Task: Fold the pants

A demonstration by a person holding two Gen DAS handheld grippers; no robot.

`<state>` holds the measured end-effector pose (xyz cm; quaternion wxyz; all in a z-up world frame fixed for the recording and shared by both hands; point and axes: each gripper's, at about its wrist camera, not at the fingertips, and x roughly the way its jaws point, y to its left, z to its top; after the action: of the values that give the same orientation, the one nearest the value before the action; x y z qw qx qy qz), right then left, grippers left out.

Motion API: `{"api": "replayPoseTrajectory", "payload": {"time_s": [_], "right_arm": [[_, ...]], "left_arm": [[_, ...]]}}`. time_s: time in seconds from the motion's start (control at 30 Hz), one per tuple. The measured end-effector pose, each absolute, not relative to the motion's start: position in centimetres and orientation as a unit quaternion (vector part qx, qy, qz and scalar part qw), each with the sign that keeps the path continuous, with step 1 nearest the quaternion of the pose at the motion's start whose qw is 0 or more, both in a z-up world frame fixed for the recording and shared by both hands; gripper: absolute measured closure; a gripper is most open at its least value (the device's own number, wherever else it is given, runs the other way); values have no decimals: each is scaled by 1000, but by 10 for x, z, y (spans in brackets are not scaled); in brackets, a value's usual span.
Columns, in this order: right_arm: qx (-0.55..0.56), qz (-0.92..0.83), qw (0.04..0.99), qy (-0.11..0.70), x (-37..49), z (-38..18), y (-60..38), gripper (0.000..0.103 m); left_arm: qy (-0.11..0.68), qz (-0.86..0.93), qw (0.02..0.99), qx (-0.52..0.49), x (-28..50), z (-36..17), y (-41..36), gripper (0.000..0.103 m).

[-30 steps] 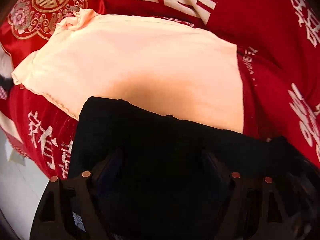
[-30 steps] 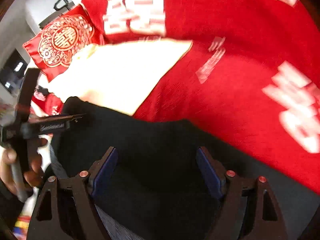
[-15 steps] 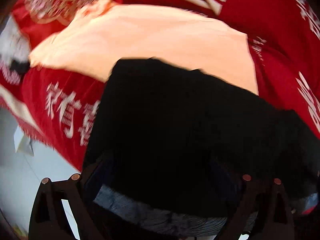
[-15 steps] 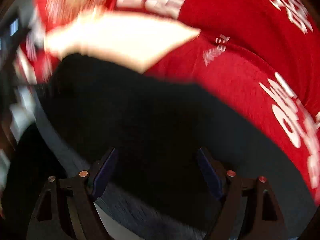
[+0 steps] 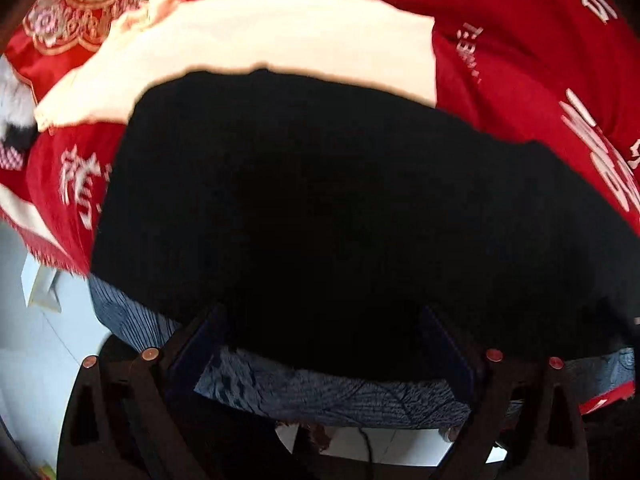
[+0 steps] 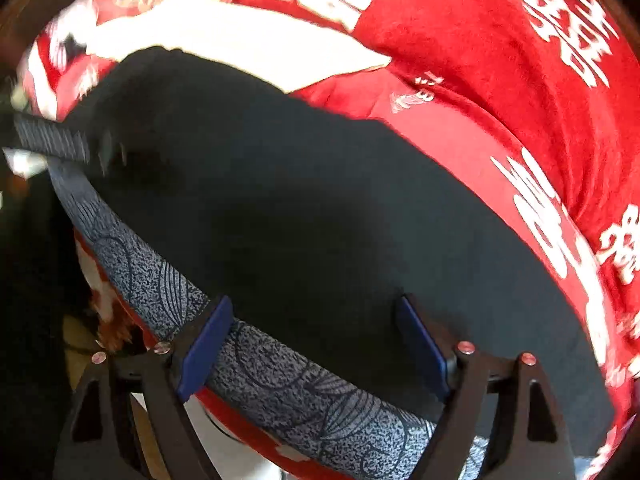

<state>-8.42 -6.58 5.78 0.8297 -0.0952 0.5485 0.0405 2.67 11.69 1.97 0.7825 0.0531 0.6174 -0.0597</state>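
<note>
Red blanket (image 6: 460,32) covers the bed beneath black pants (image 5: 320,208). Left gripper (image 5: 320,340) and right gripper (image 6: 316,332) both stand wide apart over the pants' patterned edge (image 6: 168,288), gripping nothing.

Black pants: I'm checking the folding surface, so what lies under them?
The black pants cover part of a cream cloth and a red blanket; anything else beneath is hidden.
</note>
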Motion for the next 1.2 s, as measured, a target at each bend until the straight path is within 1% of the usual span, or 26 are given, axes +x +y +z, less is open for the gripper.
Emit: {"api": "replayPoseTrajectory", "payload": {"time_s": [0.07, 0.3, 0.43, 0.53, 0.67, 0.73, 0.83, 0.87, 0.9, 0.93, 1.03, 1.13, 1.17, 1.2], "right_arm": [[-79, 31, 829, 553, -86, 58, -84, 10], [-57, -22, 831, 552, -105, 67, -139, 10], [38, -54, 828, 557, -124, 70, -200, 9], [42, -108, 820, 561, -142, 73, -239, 9], [91, -150, 815, 552, -171, 75, -296, 9], [100, -178, 807, 554, -175, 82, -304, 8], [120, -163, 828, 523, -194, 100, -296, 8], [107, -161, 827, 527, -191, 96, -290, 7], [89, -161, 816, 548, -189, 86, -284, 7], [71, -162, 801, 573, -187, 74, -279, 3], [82, -170, 800, 569, -194, 78, -281, 2], [96, -175, 819, 539, -201, 90, -282, 2], [99, -169, 817, 543, -201, 86, -280, 2], [96, -160, 804, 564, -199, 75, -278, 1]], "left_arm": [[616, -59, 783, 61, 25, 16, 115, 0], [616, -59, 783, 61, 21, 13, 112, 0], [620, -63, 781, 53, 26, 11, 114, 0], [621, -67, 779, 47, 28, 9, 117, 0], [621, -56, 780, 60, 26, 12, 109, 0], [621, -66, 778, 63, 24, 17, 100, 0], [616, -101, 778, 78, 13, 24, 70, 0], [615, -114, 776, 84, 9, 26, 60, 0], [614, -139, 771, 93, 0, 28, 44, 0], [609, -164, 768, 106, -9, 32, 29, 0], [582, -226, 765, 156, -37, 38, -10, 0], [589, -267, 737, 196, -56, 23, -41, 0], [601, -263, 725, 209, -57, 13, -48, 0], [613, -256, 715, 220, -57, 3, -51, 0]]}}
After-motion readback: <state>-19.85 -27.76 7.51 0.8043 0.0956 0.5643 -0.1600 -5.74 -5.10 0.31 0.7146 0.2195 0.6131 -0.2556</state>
